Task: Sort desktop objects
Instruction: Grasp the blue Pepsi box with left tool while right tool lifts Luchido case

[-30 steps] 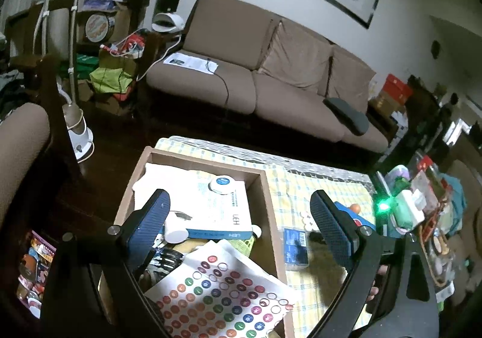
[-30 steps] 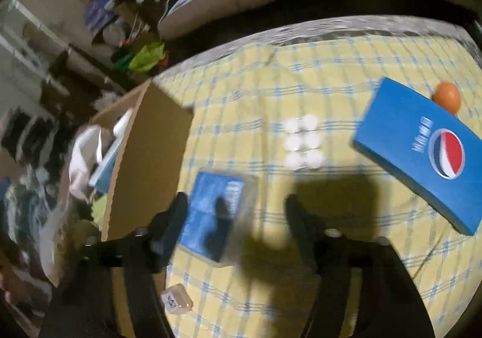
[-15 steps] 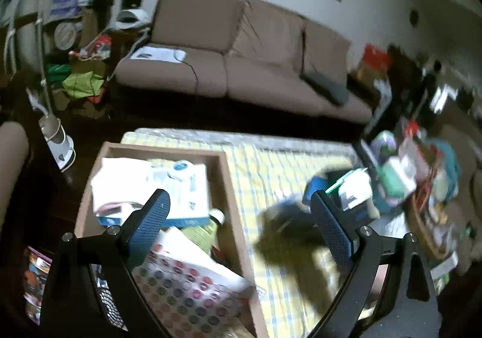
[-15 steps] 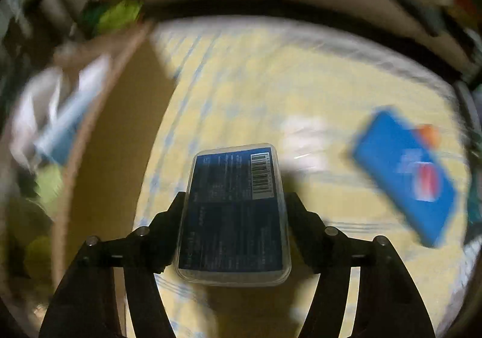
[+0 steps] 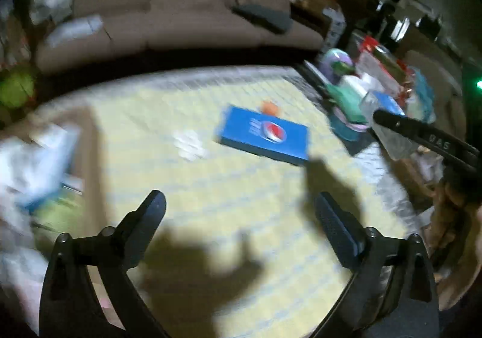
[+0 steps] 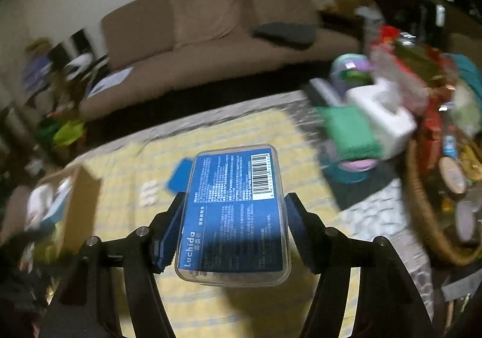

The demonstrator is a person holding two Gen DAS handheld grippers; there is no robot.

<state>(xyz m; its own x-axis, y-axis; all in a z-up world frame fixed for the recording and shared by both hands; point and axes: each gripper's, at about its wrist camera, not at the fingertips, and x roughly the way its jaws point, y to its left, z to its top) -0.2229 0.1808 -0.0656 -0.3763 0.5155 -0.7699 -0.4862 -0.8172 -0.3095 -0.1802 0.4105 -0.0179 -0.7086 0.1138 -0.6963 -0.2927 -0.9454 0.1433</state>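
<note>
Clamped from both sides, the clear plastic case [image 6: 233, 214] sits between our right gripper's [image 6: 233, 217] fingers, lifted above the yellow checked tablecloth [image 6: 211, 308] with its blue label facing up. We can read "Luchida" along the label's near edge and see a barcode at its far right corner; the fine white print is too small to make out. Our left gripper [image 5: 241, 211] hangs over the same cloth with its jaws spread wide and nothing between them. Ahead of it lies a blue Pepsi box [image 5: 265, 134] flat on the cloth, an orange ball [image 5: 269, 106] just behind it and a cluster of small white discs [image 5: 191, 145] to its left. At the left edge stands a wooden box [image 6: 75, 202], its contents blurred.
</note>
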